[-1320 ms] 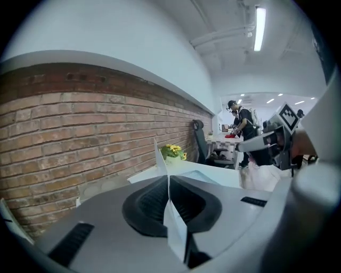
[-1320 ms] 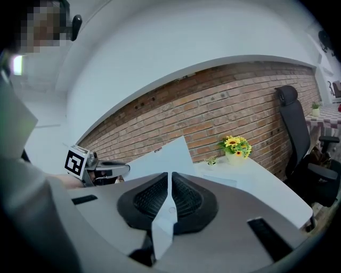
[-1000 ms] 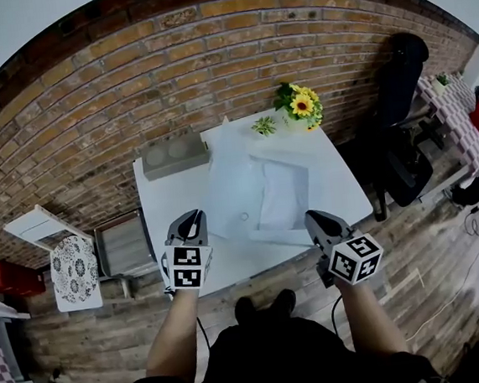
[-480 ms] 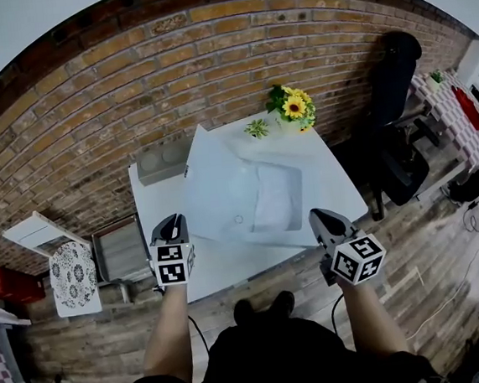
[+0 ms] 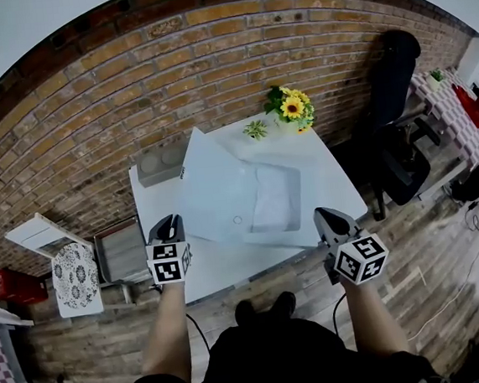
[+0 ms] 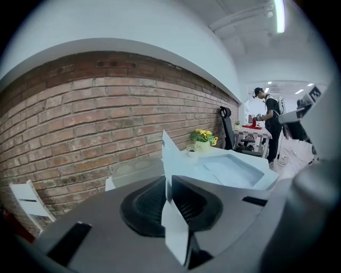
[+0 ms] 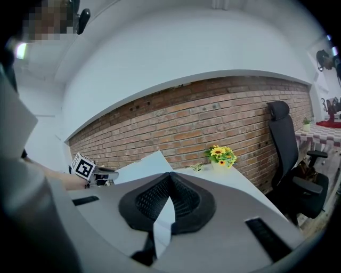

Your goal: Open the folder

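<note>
Head view shows the folder (image 5: 274, 200) lying open in the middle of a white surface (image 5: 230, 267) set against a brick wall. Its cover (image 5: 210, 189) stands raised and tilted at the left side, while the inner tray lies flat with a sheet in it. The left claw (image 5: 168, 227) sits at the cover's lower left edge, over the surface's left side. In the left gripper view the thin cover edge runs between the jaws, which pinch it while just beginning to part. The right claw (image 5: 325, 218) hovers near the surface's front right corner, just beside the folder's right edge and apart from it. In the right gripper view its jaws are clenched together with nothing between them. Flowers (image 5: 292, 106) and a small plant (image 5: 256, 128) stand at the far edge, and a grey block (image 5: 159, 163) lies at the far left corner, partly behind the cover. A black chair (image 5: 394, 87) stands to the right of the surface.
</note>
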The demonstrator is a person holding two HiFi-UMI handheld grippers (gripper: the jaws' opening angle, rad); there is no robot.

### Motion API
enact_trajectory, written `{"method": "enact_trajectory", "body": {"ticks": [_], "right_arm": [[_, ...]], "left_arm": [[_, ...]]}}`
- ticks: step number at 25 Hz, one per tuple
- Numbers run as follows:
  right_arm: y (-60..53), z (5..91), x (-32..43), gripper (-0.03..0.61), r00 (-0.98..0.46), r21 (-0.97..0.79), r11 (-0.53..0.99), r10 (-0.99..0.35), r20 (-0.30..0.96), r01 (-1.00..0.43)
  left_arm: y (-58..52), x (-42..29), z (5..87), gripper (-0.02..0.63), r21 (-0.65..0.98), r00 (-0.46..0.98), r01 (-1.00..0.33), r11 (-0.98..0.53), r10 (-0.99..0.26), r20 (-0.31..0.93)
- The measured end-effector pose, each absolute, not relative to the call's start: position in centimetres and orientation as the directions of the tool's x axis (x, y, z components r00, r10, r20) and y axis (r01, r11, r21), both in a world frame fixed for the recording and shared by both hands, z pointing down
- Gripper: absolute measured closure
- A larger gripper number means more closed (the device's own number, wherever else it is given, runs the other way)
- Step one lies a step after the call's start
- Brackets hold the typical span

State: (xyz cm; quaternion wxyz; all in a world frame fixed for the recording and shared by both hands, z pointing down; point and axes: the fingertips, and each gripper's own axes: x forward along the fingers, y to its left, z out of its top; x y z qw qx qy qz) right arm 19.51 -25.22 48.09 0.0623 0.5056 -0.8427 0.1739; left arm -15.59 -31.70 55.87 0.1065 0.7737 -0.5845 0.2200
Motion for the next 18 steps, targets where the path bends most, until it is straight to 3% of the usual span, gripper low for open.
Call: {"method": "enact_trajectory", "body": {"ticks": [18], "right_arm": [[-25.1,47.4,19.5,0.565,-0.499,-0.211,0.456,-0.826,0.262,-0.865]], "left_arm": [[-31.2,-14.1,54.8,0.571,-0.089,0.251,-0.942,-0.324,-0.853,0.458]]}}
